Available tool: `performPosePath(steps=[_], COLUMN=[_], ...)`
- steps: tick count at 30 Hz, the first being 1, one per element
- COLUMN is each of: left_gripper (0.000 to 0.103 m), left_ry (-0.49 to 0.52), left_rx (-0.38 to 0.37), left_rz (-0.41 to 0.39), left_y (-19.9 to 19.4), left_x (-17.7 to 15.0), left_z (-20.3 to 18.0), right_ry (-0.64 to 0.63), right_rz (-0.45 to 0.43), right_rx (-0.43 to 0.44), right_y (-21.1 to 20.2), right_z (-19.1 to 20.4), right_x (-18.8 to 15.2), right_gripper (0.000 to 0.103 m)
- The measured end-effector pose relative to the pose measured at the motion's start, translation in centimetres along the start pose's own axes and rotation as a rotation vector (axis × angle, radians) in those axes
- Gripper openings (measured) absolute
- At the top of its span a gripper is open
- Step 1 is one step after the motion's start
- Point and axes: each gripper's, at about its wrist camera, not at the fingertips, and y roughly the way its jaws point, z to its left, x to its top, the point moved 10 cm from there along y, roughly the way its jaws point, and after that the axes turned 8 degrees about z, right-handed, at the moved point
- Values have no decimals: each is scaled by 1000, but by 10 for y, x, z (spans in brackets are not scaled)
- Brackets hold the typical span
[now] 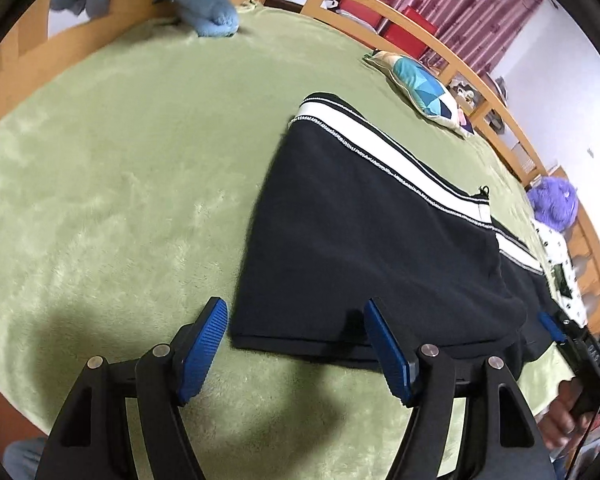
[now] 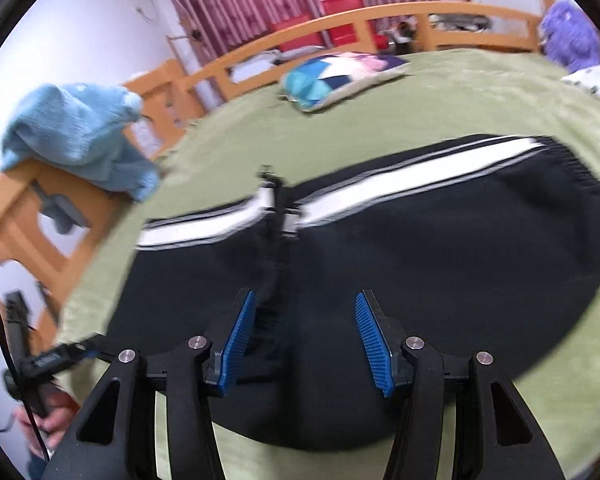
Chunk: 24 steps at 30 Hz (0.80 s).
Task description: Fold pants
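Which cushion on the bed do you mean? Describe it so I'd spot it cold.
Start from the green fleece blanket covering the bed, then look beyond the black pants with the white side stripe toward the curved wooden bed rail. There lies the flat patchwork cushion, the only item with blue, teal and pink geometric patches; the purple plush and light blue towel are single-coloured.

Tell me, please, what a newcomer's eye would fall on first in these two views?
The black pants with a white side stripe, lying flat and partly folded on the green blanket. Next, both open grippers with blue pads: the left gripper at the pants' near edge, the right gripper above the dark cloth. A patterned cushion lies by the wooden rail.
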Motion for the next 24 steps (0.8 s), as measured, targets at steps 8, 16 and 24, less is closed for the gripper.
performPosePath(steps=[8,16,24], left_gripper=[68,36,15], left_ry=[-83,-137,148], left_rx=[-67,-13,238], left_rz=[19,-10,-208], left_y=[18,24,-46], left_x=[-1,14,51], left_z=[3,5,-61], right_ry=[-144,-120,-150], right_rz=[137,155,98], right_rx=[-65,4,-44], right_y=[62,41,-2], right_z=[30,29,13], right_x=[-45,-51,-58], right_gripper=[21,34,48])
